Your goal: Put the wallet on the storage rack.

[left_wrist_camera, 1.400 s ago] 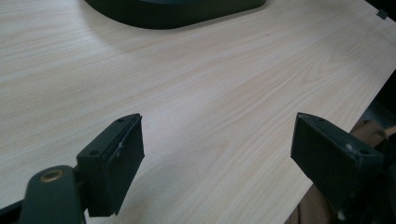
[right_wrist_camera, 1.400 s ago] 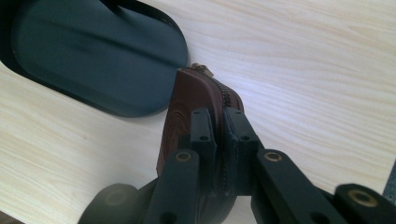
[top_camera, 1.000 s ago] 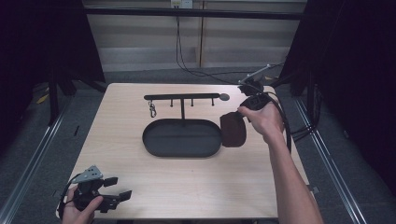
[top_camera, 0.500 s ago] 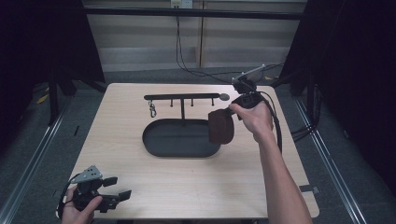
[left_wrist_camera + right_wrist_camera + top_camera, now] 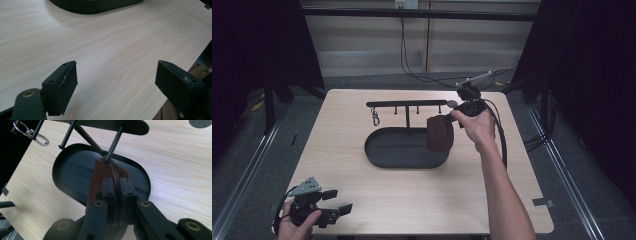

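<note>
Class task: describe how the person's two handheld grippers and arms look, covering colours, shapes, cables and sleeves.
Both the left gripper and the right gripper are black with two blocky jaws. The left carries a grey three-cornered plate on top. A black cable trails from the right. Both forearms are bare, with no sleeves in view.

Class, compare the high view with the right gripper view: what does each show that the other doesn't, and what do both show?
High view alone: the left claw open near the table's front corner, and the person's forearms. Right gripper view alone: the zipper along the brown pouch's edge, with a rack peg at its top. Both: the right claw shut on the pouch, the black tray, the hook rack and its metal clip.
</note>
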A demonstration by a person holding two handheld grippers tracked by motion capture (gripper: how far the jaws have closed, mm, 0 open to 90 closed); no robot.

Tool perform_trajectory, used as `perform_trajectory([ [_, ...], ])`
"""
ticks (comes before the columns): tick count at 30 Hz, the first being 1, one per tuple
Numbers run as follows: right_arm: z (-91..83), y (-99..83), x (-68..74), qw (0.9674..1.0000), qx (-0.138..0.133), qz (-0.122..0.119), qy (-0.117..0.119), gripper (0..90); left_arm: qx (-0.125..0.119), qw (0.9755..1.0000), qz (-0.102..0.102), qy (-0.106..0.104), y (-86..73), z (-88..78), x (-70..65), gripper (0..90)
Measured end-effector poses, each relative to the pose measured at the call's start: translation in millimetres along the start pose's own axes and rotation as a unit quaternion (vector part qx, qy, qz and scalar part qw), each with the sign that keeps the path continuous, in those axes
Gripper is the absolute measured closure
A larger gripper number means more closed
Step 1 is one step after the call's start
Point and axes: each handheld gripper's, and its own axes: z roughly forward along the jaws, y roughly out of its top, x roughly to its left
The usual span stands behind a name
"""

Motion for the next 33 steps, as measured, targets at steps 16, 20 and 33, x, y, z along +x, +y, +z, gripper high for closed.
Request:
perform_trajectory([
  [16,28.2,-6.6,-9.6,0.9995,-0.01,0.025,0.015,84.5,0.004,1.0,0.001,0.0,-0.1,0.3,0.2,18.0],
  [20,36.3,-9.6,-13.3,0.9991,-0.016,0.032,0.022,84.5,0.002,1.0,0.001,0.0,-0.4,0.2,0.3,18.0],
  [33,67.2,-19.4,-20.8,0.998,-0.013,0.048,0.038,84.5,0.003,1.0,0.003,0.001,-0.5,0.5,0.1,18.0],
])
